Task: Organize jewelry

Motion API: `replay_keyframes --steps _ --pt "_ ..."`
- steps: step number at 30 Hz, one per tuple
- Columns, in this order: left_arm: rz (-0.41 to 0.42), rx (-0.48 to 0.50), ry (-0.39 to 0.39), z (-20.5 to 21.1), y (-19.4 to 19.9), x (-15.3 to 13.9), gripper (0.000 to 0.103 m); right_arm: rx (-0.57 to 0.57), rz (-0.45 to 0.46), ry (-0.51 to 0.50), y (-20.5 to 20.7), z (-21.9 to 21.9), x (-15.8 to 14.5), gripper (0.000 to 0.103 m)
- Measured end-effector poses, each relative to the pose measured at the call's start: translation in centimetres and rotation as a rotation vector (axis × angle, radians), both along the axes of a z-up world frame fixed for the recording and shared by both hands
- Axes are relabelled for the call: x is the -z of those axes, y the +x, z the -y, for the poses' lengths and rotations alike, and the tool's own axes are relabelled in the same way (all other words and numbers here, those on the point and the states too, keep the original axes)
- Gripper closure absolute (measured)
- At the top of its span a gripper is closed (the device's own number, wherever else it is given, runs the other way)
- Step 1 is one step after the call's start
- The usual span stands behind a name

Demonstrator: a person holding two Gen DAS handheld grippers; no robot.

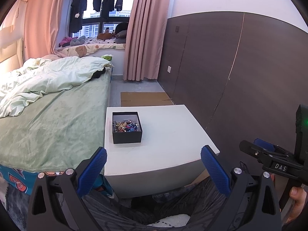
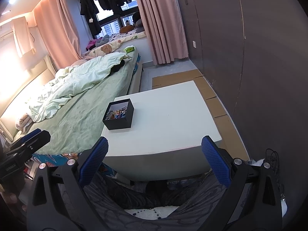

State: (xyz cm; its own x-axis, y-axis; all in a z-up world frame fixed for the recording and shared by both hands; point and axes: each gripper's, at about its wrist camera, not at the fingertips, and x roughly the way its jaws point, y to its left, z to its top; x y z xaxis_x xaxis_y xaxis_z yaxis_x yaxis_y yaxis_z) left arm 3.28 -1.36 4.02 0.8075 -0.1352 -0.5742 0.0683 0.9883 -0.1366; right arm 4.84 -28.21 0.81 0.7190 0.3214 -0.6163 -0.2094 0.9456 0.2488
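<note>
On the white table, toward its far left corner beside the bed, stands a black open-topped jewelry box; inside it lies a tangled heap of jewelry, beads and small pieces in gold, red and blue, with the pale inner walls showing above the heap; nothing else rests on the tabletop. Both tools hang near the table's front edge, well apart from the box; the left tool is released, its blue ribbed pads spread wide with nothing between them; the right tool is likewise released and empty, pads wide apart. From the left wrist view the right tool appears at the right edge as a black frame, a hand gripping its handle below. The bed carries a rumpled pale green duvet; pink curtains frame a window hung with dark clothes; flattened cardboard lies on the floor beyond the table.
</note>
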Motion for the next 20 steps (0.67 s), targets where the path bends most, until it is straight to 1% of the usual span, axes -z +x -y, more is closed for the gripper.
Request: replay_keyframes --steps 3,12,16,20 --pt "0.002 -0.012 0.009 0.0 0.1 0.0 0.008 0.001 -0.002 0.002 -0.1 0.0 0.1 0.006" --pt "-0.005 0.004 0.014 0.5 1.3 0.1 0.008 0.006 -0.013 -0.005 0.5 0.2 0.5 0.006" --pt "-0.016 0.007 0.005 0.4 2.1 0.5 0.008 0.01 -0.031 -0.007 1.7 0.3 1.0 0.006" --pt "-0.045 0.004 0.013 0.6 3.9 1.6 0.008 0.006 -0.049 -0.005 3.2 0.4 1.6 0.006"
